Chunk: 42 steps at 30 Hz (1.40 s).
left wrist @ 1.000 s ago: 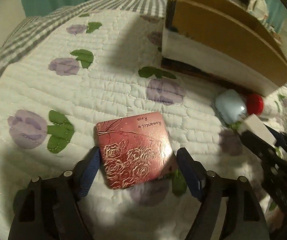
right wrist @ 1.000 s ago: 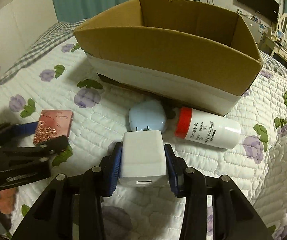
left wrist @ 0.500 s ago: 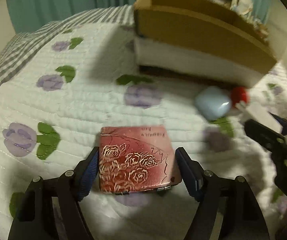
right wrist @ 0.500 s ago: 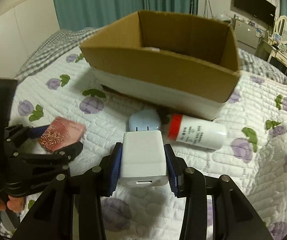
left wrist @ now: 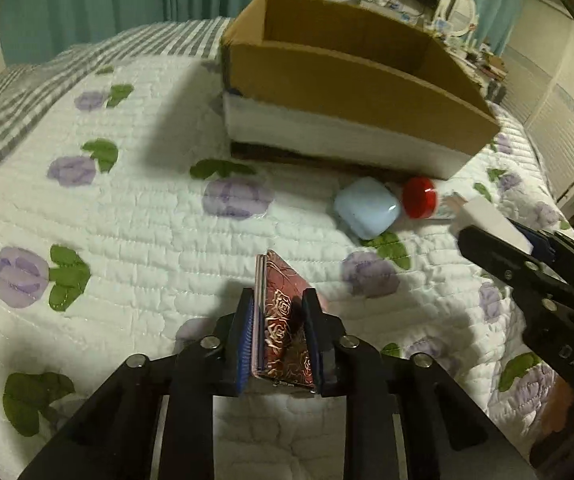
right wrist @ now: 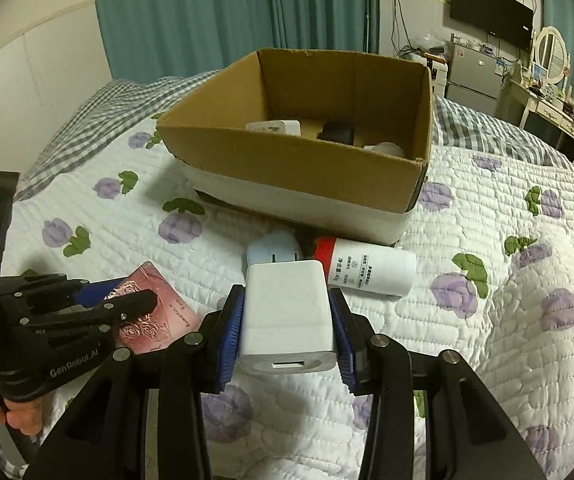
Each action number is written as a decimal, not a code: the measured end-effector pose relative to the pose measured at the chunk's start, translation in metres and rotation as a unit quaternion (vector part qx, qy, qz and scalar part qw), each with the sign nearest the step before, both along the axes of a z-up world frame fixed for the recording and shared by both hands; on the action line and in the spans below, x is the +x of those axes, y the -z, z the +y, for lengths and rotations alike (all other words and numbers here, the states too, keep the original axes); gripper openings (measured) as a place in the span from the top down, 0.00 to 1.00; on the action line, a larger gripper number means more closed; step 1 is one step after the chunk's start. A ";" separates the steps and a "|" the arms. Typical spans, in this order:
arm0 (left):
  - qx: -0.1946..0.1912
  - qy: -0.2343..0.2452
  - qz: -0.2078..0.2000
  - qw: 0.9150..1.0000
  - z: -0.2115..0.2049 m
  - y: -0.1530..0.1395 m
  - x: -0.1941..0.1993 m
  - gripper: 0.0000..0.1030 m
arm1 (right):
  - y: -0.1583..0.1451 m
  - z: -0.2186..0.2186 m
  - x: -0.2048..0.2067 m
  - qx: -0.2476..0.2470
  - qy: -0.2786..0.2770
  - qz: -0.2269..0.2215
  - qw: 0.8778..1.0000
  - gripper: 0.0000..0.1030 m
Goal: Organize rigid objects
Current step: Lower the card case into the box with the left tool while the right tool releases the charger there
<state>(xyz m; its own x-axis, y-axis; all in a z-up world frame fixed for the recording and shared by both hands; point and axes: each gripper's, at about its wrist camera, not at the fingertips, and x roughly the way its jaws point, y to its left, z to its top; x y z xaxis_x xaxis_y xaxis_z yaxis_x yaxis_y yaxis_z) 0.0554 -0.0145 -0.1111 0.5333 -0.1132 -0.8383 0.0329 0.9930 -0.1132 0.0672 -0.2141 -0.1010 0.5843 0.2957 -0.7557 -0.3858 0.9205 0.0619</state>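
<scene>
My left gripper (left wrist: 279, 312) is shut on a red rose-patterned case (left wrist: 281, 320), held on edge above the quilt; the case also shows in the right wrist view (right wrist: 155, 312). My right gripper (right wrist: 287, 320) is shut on a white charger block (right wrist: 287, 312), lifted above the bed; it shows at the right in the left wrist view (left wrist: 491, 220). The open cardboard box (right wrist: 287, 168) stands ahead, with several items inside. A pale blue case (left wrist: 367, 208) and a white bottle with a red cap (right wrist: 367, 270) lie in front of the box.
The floral quilt (left wrist: 127, 220) covers the bed. Teal curtains (right wrist: 227, 12) hang behind. A dresser with a round mirror (right wrist: 551, 52) and a wall TV (right wrist: 491, 10) are at the far right.
My left gripper has closed on the red case and turned it from flat to on edge, lifted. My right gripper has risen with the charger, so the inside of the box now shows.
</scene>
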 end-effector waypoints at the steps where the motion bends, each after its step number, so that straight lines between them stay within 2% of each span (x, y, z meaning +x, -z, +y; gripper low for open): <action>1: -0.006 0.003 -0.006 1.000 0.002 -0.003 0.000 0.84 | -0.002 0.000 -0.001 0.001 0.000 -0.002 1.000 0.61; 4: -0.019 0.011 -0.034 0.999 -0.005 -0.020 -0.004 0.90 | -0.009 -0.003 -0.001 0.009 0.000 -0.010 1.000 0.61; 6: -0.007 0.013 -0.060 0.998 -0.008 -0.036 -0.008 0.90 | -0.018 -0.005 -0.002 0.017 0.001 -0.019 1.000 0.61; 9: -0.012 0.021 -0.088 0.996 -0.012 -0.064 -0.012 0.90 | -0.032 -0.009 0.000 0.027 0.002 -0.031 0.999 0.61; 14: -0.001 0.036 -0.137 0.990 -0.020 -0.113 -0.007 0.90 | -0.074 -0.018 0.010 0.044 0.008 -0.076 0.996 0.61; 18: 0.014 0.046 -0.177 0.983 -0.028 -0.153 0.023 0.90 | -0.110 -0.015 0.034 0.039 0.005 -0.118 0.992 0.61; 21: 0.022 0.050 -0.195 0.979 -0.034 -0.168 0.052 0.90 | -0.127 -0.010 0.056 0.035 0.000 -0.139 0.990 0.61; 25: 0.014 0.057 -0.184 0.981 -0.041 -0.160 0.106 0.90 | -0.131 -0.006 0.093 0.031 0.007 -0.149 0.988 0.61; 29: -0.004 0.064 -0.159 0.985 -0.045 -0.125 0.152 0.90 | -0.115 -0.009 0.126 0.026 0.026 -0.139 0.990 0.61; 33: -0.012 0.083 -0.124 0.989 -0.053 -0.091 0.178 0.90 | -0.090 -0.020 0.147 0.025 0.043 -0.109 0.993 0.61; 38: 0.003 0.084 -0.114 0.990 -0.056 -0.076 0.183 0.87 | -0.075 -0.020 0.159 0.022 0.047 -0.085 0.995 0.61; 39: 0.003 0.080 -0.117 0.990 -0.054 -0.077 0.182 0.79 | -0.074 -0.020 0.160 0.022 0.046 -0.086 0.995 0.61; 40: 0.005 0.076 -0.119 0.990 -0.054 -0.078 0.180 0.61 | -0.074 -0.019 0.160 0.021 0.045 -0.087 0.995 0.61; 41: 0.008 0.068 -0.122 0.990 -0.050 -0.082 0.178 0.51 | -0.073 -0.020 0.160 0.021 0.045 -0.088 0.995 0.61; 42: 0.010 0.060 -0.126 0.990 -0.047 -0.084 0.175 0.44 | -0.072 -0.018 0.160 0.019 0.045 -0.090 0.995 0.61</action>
<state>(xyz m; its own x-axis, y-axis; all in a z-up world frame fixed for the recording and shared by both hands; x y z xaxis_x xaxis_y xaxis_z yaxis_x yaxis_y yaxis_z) 0.2308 -0.0617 -0.0272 0.7101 -0.1733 -0.6824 0.1757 0.9822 -0.0666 0.2276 -0.2325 -0.0285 0.7344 0.2630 -0.6257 -0.3104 0.9500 0.0351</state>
